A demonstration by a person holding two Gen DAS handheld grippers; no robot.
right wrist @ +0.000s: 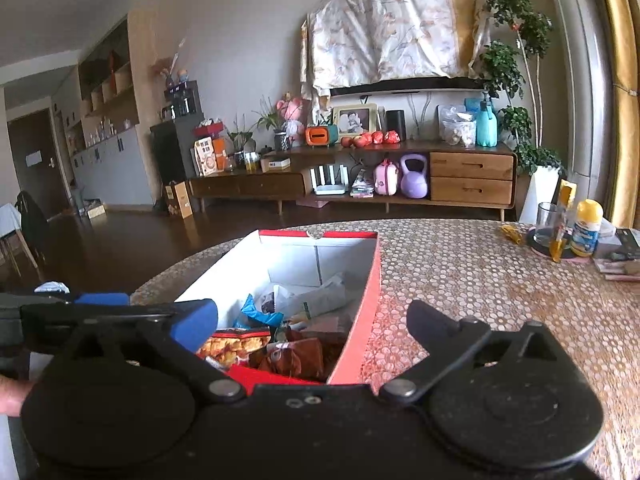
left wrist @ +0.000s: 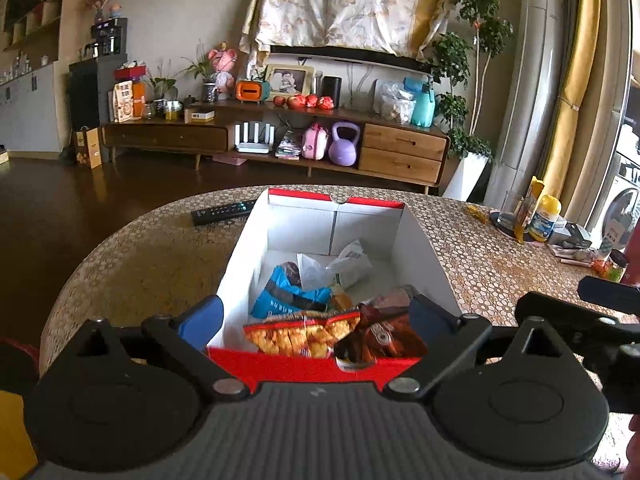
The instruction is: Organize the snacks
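While both grippers gape, crinkly snack bags [left wrist: 304,332] fill rect. cardboard box [left wrist: 240,260].

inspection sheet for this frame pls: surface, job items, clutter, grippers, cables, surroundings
Surface: round table with a dotted patterned cover.
Job's things: open red box, white inside, holding an orange snack bag, brown packet, blue packet and white packet.
Clutter: remote left of the box; yellow-capped bottle, glass and small items at the far right.
Grippers: left gripper open, straddling the box's near end; right gripper open, nothing held.
Cables: nothing seen.
Surroundings: wooden sideboard, purple kettlebell, plants.
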